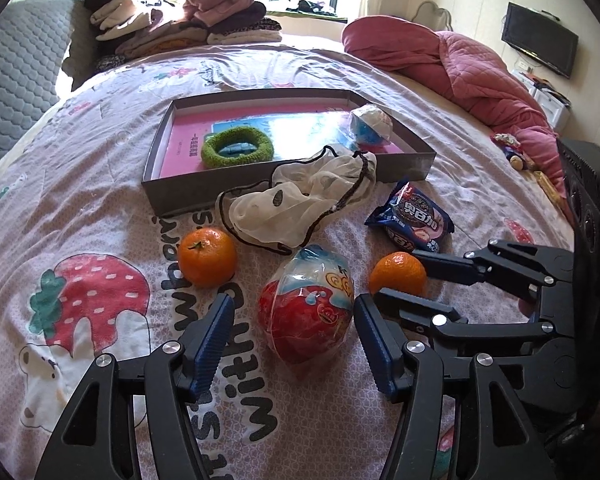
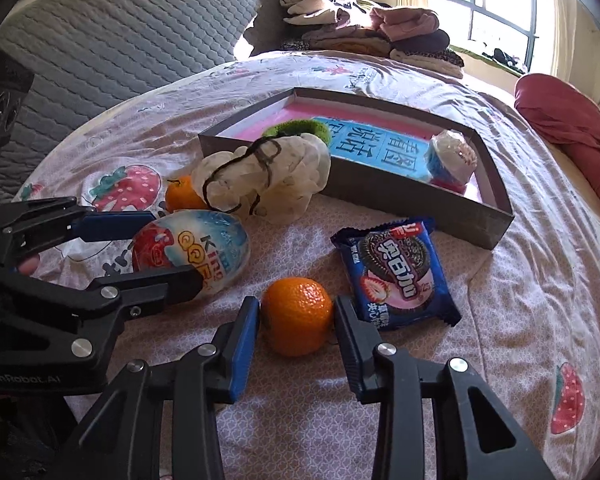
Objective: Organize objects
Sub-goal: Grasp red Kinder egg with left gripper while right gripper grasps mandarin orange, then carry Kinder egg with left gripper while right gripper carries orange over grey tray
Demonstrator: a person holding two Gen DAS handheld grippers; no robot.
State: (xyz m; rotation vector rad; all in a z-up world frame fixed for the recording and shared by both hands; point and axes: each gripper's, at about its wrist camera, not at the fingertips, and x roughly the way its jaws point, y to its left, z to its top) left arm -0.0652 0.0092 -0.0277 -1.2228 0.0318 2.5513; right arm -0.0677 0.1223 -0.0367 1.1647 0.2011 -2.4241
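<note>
Right gripper (image 2: pixel 296 312): 2 fingers pinching 1 orange (image 2: pixel 297 315) on the bed (image 2: pixel 520 280), pads at its left and right flanks.
Left gripper (image 1: pixel 294 320): fingers spread, flanking 1 wrapped toy egg (image 1: pixel 306 306) without contact; egg's long axis runs along the fingers.
Beyond: biscuit packet (image 2: pixel 396 272), pale pouch (image 2: pixel 268 176), then the tray (image 2: pixel 496 224), presumably the destination, nearer the right gripper.

Both wrist cameras are looking steeply down, close over the bed (image 1: pixel 100 208), sharing the tray (image 1: pixel 284 196) and egg (image 2: pixel 192 252).
</note>
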